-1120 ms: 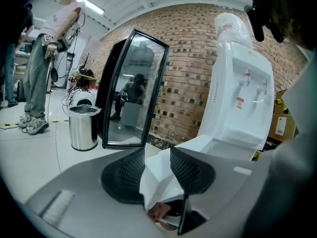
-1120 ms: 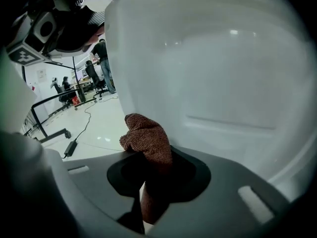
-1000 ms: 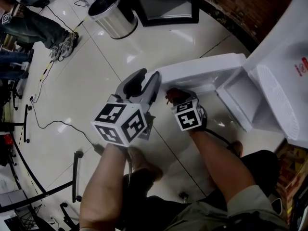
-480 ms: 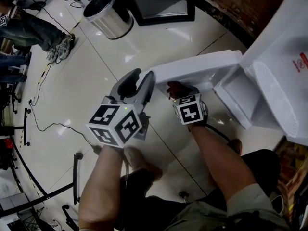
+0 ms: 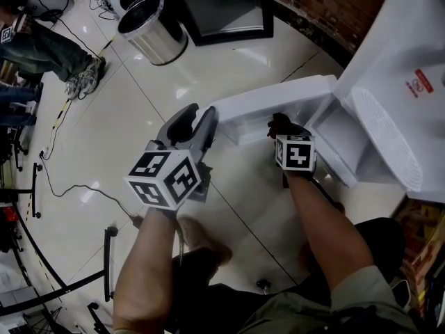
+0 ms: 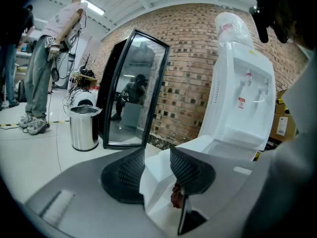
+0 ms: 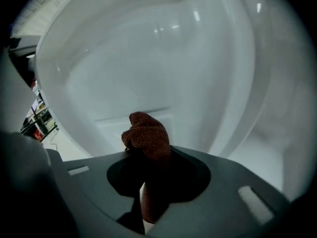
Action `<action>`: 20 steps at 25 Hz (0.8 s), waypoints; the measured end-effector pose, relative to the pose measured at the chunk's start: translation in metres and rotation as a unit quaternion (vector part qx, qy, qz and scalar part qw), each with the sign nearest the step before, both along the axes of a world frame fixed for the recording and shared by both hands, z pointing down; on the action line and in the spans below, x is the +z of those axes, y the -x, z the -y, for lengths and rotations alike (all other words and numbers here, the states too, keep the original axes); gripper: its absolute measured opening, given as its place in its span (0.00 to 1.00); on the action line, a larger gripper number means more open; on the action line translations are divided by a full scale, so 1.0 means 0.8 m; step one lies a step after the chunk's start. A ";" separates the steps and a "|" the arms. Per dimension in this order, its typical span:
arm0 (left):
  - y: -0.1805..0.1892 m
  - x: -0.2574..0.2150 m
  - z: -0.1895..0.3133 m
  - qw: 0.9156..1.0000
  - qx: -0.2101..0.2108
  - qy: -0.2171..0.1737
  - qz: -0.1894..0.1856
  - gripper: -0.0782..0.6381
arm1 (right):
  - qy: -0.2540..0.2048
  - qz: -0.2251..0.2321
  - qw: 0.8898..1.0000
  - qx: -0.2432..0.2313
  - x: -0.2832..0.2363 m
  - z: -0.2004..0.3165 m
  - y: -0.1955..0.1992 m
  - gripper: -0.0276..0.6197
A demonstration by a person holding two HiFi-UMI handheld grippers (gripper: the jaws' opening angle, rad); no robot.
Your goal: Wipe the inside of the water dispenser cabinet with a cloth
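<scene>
The white water dispenser point(image 5: 396, 82) point(image 6: 237, 93) stands at the right, with its low cabinet door point(image 5: 278, 96) point(image 6: 198, 148) swung out over the floor. My left gripper point(image 5: 198, 120) point(image 6: 156, 152) has its jaws closed on the door's free edge. My right gripper point(image 5: 281, 125) point(image 7: 148, 152) is shut on a bunched reddish-brown cloth point(image 5: 278, 120) point(image 7: 146, 133). It is at the door's inner face, close to the cabinet opening point(image 5: 348, 141). The right gripper view shows the cloth tip close before white inner walls; I cannot tell whether it touches them.
A steel bin point(image 5: 149, 26) point(image 6: 84, 128) and a black-framed glass panel point(image 5: 222, 5) point(image 6: 129, 93) stand beyond the door. A brick wall point(image 5: 327, 5) runs behind the dispenser. Cables point(image 5: 76, 183) trail over the tiled floor at left, where a person point(image 5: 49, 40) point(image 6: 49, 58) stands.
My right gripper has carried the cloth to the right along the door toward the cabinet opening and rolled. The left gripper has stayed on the door edge.
</scene>
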State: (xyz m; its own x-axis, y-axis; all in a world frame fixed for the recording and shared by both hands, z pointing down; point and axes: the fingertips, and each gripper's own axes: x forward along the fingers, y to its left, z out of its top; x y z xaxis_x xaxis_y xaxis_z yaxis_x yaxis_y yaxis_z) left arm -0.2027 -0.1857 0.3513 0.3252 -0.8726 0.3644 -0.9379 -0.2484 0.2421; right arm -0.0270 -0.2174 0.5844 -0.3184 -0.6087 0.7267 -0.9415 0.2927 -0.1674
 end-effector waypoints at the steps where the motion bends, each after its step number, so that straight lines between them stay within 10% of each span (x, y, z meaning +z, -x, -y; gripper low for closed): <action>1: 0.000 0.000 0.000 1.000 0.000 0.000 0.000 0.30 | 0.002 0.000 1.000 0.013 0.000 0.001 -0.010 0.19; 20: 0.002 0.000 0.006 1.000 -0.013 -0.002 0.006 0.30 | -0.019 -0.009 0.992 0.122 -0.037 -0.007 -0.127 0.19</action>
